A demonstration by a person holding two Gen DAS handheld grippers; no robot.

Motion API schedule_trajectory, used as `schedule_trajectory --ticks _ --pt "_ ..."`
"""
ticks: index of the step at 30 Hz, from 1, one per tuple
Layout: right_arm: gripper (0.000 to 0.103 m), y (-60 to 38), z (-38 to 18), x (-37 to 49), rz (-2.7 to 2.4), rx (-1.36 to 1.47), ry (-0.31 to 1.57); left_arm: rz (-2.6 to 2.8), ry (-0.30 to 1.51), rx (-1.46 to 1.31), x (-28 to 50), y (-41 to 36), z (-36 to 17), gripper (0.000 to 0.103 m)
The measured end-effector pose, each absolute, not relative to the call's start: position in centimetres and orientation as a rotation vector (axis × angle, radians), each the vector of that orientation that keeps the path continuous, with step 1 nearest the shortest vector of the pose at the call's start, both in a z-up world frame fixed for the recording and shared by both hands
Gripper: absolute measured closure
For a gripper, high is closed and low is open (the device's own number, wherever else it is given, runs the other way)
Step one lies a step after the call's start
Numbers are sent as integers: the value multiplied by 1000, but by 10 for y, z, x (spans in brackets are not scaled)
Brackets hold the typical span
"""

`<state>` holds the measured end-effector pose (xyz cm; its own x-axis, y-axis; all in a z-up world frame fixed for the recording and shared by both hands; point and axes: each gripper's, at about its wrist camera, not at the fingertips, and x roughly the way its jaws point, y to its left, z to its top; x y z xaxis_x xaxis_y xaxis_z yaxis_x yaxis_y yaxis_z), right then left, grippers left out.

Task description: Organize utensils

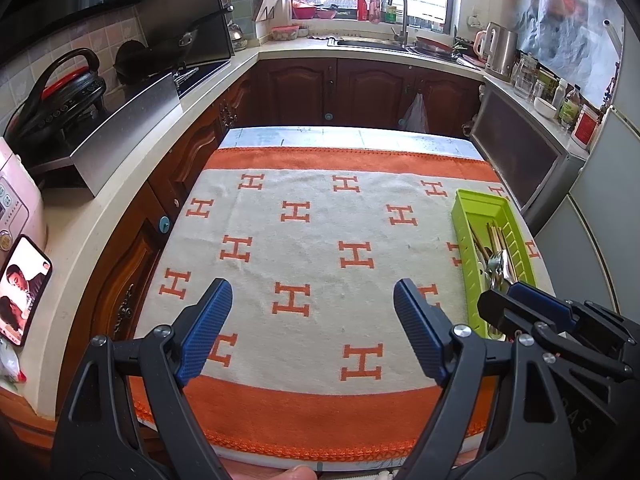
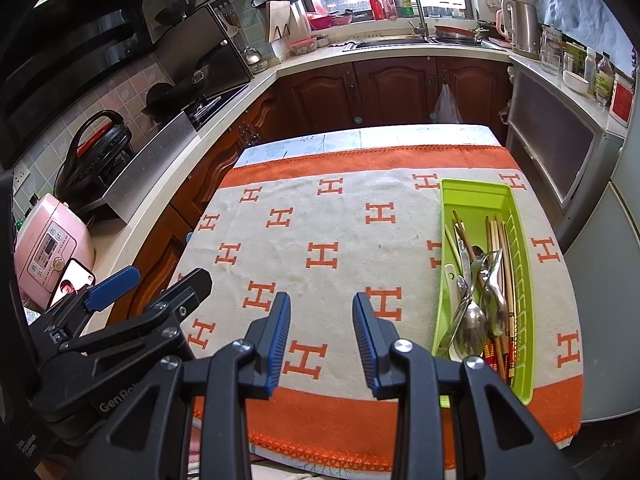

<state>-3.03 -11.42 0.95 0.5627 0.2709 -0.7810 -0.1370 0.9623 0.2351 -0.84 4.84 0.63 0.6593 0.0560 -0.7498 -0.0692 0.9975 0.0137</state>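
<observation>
A green plastic tray (image 2: 472, 196) lies at the right side of the orange and grey towel (image 2: 340, 240) on the table. It holds metal spoons (image 2: 474, 330), chopsticks (image 2: 498, 240) and other utensils, piled together. The tray also shows in the left wrist view (image 1: 476, 208). My right gripper (image 2: 322, 308) is open and empty, low over the towel's near edge, left of the tray. My left gripper (image 1: 312, 296) is open wide and empty over the towel's near left part. Each gripper shows in the other's view: the right one (image 1: 520, 300) and the left one (image 2: 160, 280).
Kitchen counters wrap the room: a stove with a black pan (image 1: 132, 60) and a black grill appliance (image 1: 60, 88) at left, a pink rice cooker (image 2: 52, 244) and a phone (image 1: 24, 288), a sink (image 2: 392, 42) at the back, a kettle (image 2: 520, 26) and jars at right.
</observation>
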Motion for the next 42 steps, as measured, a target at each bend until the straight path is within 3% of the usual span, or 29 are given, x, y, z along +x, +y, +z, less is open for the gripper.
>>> schedule_trajectory --ticks 42 --pt "71 -106 -1 -24 234 153 969 80 868 -16 1 63 -5 22"
